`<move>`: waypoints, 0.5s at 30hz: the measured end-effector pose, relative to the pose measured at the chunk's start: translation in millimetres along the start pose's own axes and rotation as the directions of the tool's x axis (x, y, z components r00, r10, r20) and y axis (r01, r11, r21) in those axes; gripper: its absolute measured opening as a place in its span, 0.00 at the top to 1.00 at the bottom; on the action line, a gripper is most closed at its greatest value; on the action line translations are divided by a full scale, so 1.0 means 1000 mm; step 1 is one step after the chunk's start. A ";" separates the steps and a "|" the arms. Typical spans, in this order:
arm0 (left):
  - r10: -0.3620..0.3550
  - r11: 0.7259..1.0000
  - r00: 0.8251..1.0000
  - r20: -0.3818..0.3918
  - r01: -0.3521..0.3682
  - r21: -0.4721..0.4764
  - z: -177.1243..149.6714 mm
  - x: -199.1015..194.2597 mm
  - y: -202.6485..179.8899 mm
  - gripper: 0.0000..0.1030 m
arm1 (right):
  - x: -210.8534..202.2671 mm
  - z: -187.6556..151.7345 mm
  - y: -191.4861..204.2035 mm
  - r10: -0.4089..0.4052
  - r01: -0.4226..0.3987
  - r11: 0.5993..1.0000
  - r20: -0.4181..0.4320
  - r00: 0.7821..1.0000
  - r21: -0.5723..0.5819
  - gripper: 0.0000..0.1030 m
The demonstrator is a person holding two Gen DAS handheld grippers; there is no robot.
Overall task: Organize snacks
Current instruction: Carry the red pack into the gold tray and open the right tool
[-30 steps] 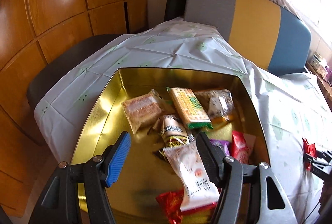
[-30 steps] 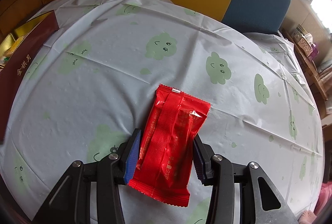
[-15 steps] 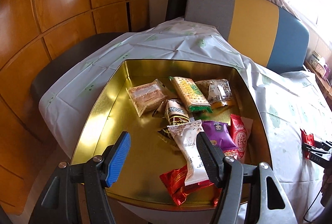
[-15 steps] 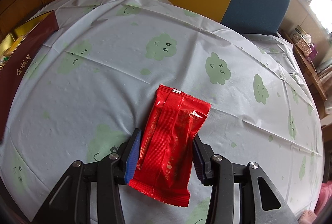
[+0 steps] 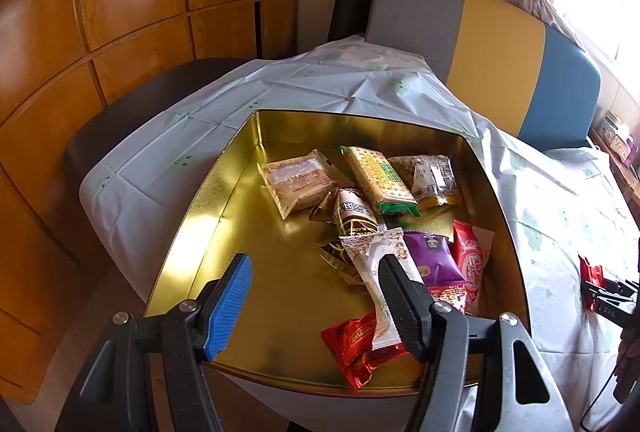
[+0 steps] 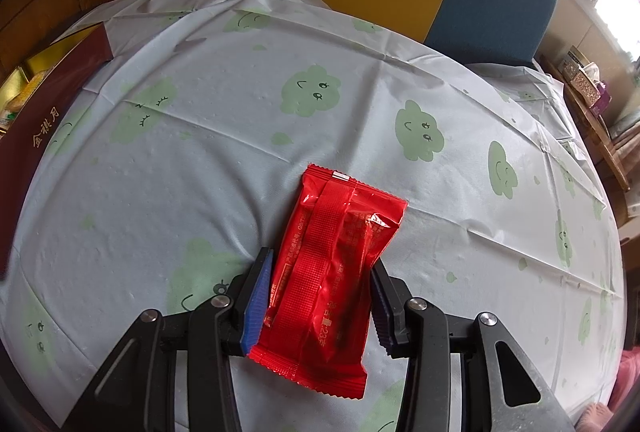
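A gold tin [image 5: 224,204] sits on the table and holds several wrapped snacks, among them a white packet [image 5: 380,272], a purple packet [image 5: 432,260] and a green-edged cracker pack [image 5: 380,180]. My left gripper [image 5: 316,296] is open and empty, raised above the tin's near edge. My right gripper [image 6: 320,296] is shut on a red snack packet [image 6: 332,264] just above the tablecloth. The red packet [image 5: 590,276] also shows at the right edge of the left wrist view.
A white tablecloth with green clouds [image 6: 312,92] covers the table. The tin's dark red side [image 6: 44,112] is at the left of the right wrist view. A grey, yellow and blue sofa [image 5: 500,64] stands behind the table. Wooden panels [image 5: 120,12] are to the left.
My left gripper has pulled back and up from the tin, open and empty, so more of the tin shows. The right gripper holds the red packet still.
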State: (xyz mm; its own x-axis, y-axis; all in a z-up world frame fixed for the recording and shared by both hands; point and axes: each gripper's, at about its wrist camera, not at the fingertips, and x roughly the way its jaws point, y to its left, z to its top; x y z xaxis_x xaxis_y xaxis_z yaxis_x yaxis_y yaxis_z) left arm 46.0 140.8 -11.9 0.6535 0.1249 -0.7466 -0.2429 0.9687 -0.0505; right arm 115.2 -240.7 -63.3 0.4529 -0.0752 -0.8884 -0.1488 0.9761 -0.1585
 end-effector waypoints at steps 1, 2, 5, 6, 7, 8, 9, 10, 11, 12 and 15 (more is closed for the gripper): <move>0.000 1.000 1.000 0.003 0.000 -0.003 0.000 -0.001 0.001 0.35 | -0.001 0.003 0.000 -0.004 0.004 1.000 -0.009 1.000 0.003 0.59; 0.001 1.000 1.000 0.007 -0.001 -0.006 0.001 -0.002 0.003 0.35 | -0.002 0.005 0.001 -0.006 0.006 1.000 -0.018 1.000 0.008 0.59; 0.008 1.000 1.000 0.017 -0.007 -0.018 0.002 -0.004 0.008 0.35 | -0.018 0.013 0.007 0.034 -0.035 0.999 0.014 0.999 0.039 0.59; 0.009 1.000 1.000 0.019 -0.008 -0.021 0.003 -0.004 0.010 0.35 | -0.026 0.017 0.012 0.052 -0.053 0.998 0.036 0.998 0.039 0.59; 0.011 1.000 1.000 0.021 -0.010 -0.025 0.003 -0.005 0.012 0.35 | -0.035 0.021 0.019 0.075 -0.077 0.996 0.058 0.996 0.035 0.59; 0.012 1.000 1.000 0.022 -0.012 -0.027 0.002 -0.006 0.013 0.35 | -0.043 0.025 0.027 0.106 -0.109 0.994 0.077 0.991 0.028 0.59; 0.014 1.000 1.000 0.024 -0.014 -0.029 0.002 -0.006 0.015 0.35 | -0.049 0.029 0.037 0.137 -0.139 0.990 0.090 0.987 0.018 0.59; 0.017 0.999 1.000 0.026 -0.017 -0.031 0.002 -0.007 0.017 0.35 | -0.056 0.034 0.049 0.169 -0.170 0.985 0.104 0.980 0.001 0.59; 0.019 0.999 0.999 0.027 -0.018 -0.034 0.002 -0.008 0.019 0.35 | -0.063 0.037 0.060 0.194 -0.193 0.981 0.116 0.974 -0.017 0.59; 0.021 0.999 0.999 0.028 -0.020 -0.039 0.002 -0.008 0.021 0.35 | -0.069 0.042 0.073 0.223 -0.220 0.975 0.128 0.966 -0.035 0.59; 0.028 0.998 0.999 0.032 -0.026 -0.053 0.001 -0.010 0.027 0.35 | -0.083 0.052 0.109 0.308 -0.298 0.951 0.148 0.940 -0.082 0.59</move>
State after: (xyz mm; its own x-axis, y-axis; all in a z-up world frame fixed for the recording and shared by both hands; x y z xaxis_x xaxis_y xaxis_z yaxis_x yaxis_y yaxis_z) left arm 33.6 165.4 -5.3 0.6691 0.1585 -0.7261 -0.2974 0.9525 -0.0661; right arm 106.6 -117.4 15.7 0.5102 0.2597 -0.8199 -0.3484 0.9340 0.0790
